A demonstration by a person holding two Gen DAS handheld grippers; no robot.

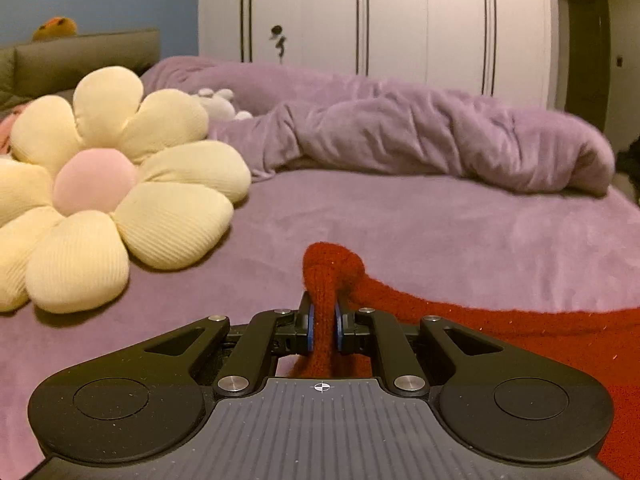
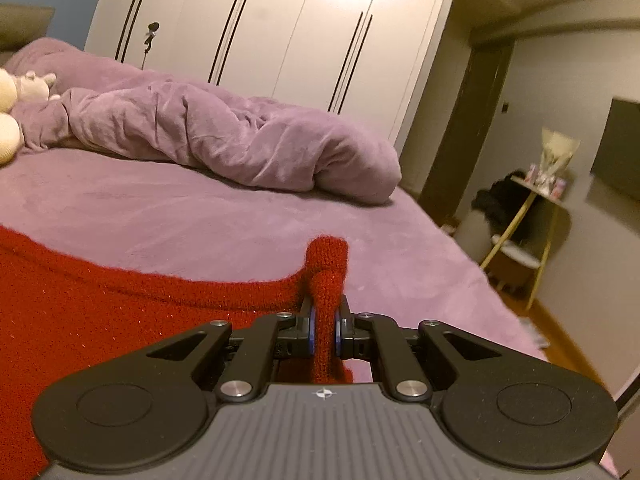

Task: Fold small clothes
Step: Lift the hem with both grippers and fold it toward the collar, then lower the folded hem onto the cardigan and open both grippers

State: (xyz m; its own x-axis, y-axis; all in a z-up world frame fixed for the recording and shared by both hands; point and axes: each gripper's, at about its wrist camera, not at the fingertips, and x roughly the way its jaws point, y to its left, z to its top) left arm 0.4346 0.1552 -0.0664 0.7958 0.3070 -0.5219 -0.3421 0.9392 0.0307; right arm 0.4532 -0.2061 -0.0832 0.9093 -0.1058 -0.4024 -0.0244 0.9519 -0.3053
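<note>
Nearest to us in the left wrist view, the left gripper [image 1: 325, 326] has its blue-padded jaws pressed together on a bunched fold of the red knitted garment [image 1: 520, 328]. The pinched fabric rises above the fingertips as a rounded knob and hangs below them toward the camera. In the right wrist view we see the same on the other side: the right gripper [image 2: 325, 330] is clamped on a narrow upright roll of that garment [image 2: 120, 300], whose blunt top stands above the jaws.

The garment is a deep red, fuzzy knit with a fine ribbed texture and tiny glinting flecks across its surface. Between the two pinched corners its far edge runs in a slack, slightly fraying line over the bed [image 1: 440, 220], and the cloth below that edge fills the lower corners of both views; we cannot tell what kind of garment it is.

Beyond the red edge we see the bed's purple plush cover, smooth and bare in the middle. To the left lies a cream flower-shaped cushion [image 1: 120, 184] with a pink centre. Farther back a rumpled purple duvet [image 1: 420, 132] stretches across the bed, with a small white plush toy [image 1: 216, 104] beside it. Behind everything stands a white wardrobe [image 1: 400, 20] with dark vertical handles.
</note>
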